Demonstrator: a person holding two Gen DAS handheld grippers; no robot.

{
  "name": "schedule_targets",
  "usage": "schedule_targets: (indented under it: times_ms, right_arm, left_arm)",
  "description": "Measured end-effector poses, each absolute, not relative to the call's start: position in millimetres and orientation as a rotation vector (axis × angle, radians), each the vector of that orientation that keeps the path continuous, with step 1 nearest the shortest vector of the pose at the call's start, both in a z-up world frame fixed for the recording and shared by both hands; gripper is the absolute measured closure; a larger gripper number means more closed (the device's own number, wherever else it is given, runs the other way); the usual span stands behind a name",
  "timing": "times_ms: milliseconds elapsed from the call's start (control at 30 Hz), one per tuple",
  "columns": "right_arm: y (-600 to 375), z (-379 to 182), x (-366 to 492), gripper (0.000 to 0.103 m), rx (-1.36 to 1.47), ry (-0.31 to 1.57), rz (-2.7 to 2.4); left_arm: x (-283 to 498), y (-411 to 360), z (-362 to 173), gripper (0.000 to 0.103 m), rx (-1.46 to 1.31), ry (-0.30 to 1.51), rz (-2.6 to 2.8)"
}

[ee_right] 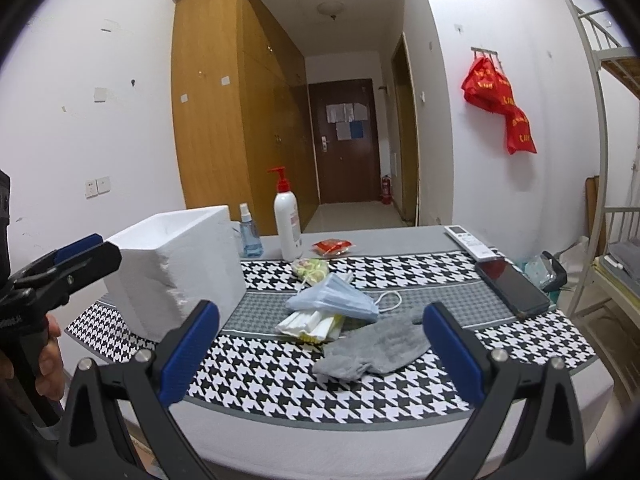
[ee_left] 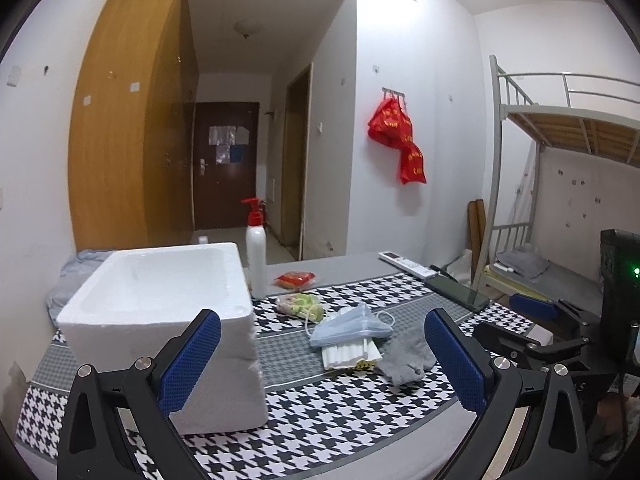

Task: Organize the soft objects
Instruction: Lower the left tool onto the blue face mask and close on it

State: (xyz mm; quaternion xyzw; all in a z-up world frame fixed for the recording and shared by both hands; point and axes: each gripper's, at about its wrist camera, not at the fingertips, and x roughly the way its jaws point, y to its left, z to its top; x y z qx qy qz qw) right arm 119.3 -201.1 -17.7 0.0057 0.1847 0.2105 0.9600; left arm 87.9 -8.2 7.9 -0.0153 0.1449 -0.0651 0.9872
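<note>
The grey knitted glove (ee_right: 374,350) lies flat on the houndstooth black-and-white tablecloth (ee_right: 280,392), its long axis going diagonally, with the cuff toward the near left and the fingers toward the far right. Just behind it, the light blue pleated face mask (ee_right: 334,294) rests on a bundle of white paper straws (ee_right: 310,324), its white ear loop trailing to the right. The white foam box (ee_left: 160,312) stands open-topped at the left side of the table. The left gripper (ee_left: 320,364) and the right gripper (ee_right: 322,350) both hover with jaws spread wide and hold nothing. A white pump bottle (ee_right: 287,226) stands behind; the room has white walls and a wooden wardrobe (ee_right: 236,120)
</note>
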Motion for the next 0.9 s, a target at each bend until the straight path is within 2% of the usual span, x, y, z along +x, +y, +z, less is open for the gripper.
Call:
schedule_targets:
  times_ms: [900]
  right_arm:
    - [-235,-38,174,0.0,0.055,0.482,0.351]
  left_arm:
    - [162,-61,-11,0.001,0.065,0.428,-0.226]
